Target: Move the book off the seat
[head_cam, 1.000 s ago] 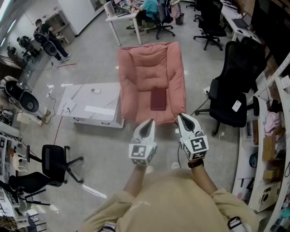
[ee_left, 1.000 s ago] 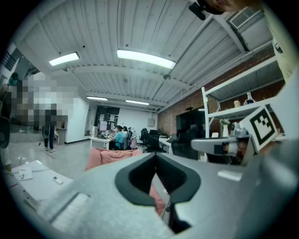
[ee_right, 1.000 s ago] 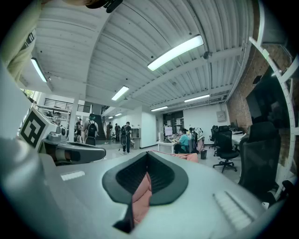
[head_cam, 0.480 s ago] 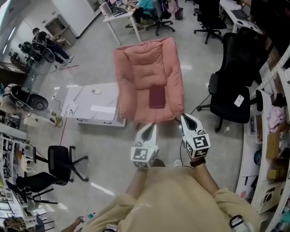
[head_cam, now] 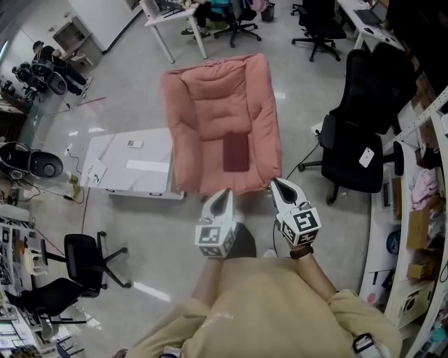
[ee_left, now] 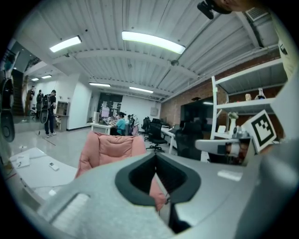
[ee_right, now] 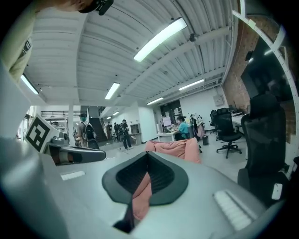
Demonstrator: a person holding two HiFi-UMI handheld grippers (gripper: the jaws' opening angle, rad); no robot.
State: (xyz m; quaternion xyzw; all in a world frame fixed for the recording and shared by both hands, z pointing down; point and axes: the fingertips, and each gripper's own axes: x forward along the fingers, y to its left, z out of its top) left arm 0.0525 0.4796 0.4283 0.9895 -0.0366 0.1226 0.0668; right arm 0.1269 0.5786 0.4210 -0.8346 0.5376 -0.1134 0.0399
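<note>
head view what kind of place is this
Most likely an open-plan office or workshop. Black swivel chairs stand around a wide, shiny bare floor, a white desk sits at the far end, and shelves run along the brick wall on the right.

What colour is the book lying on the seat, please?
The book is maroon; the head view shows it best.

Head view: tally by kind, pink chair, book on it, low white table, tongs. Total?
Pink chair: 1
Book: 1
White table: 1
Tongs: 2, left tongs and right tongs, both shut
Total: 5
</note>
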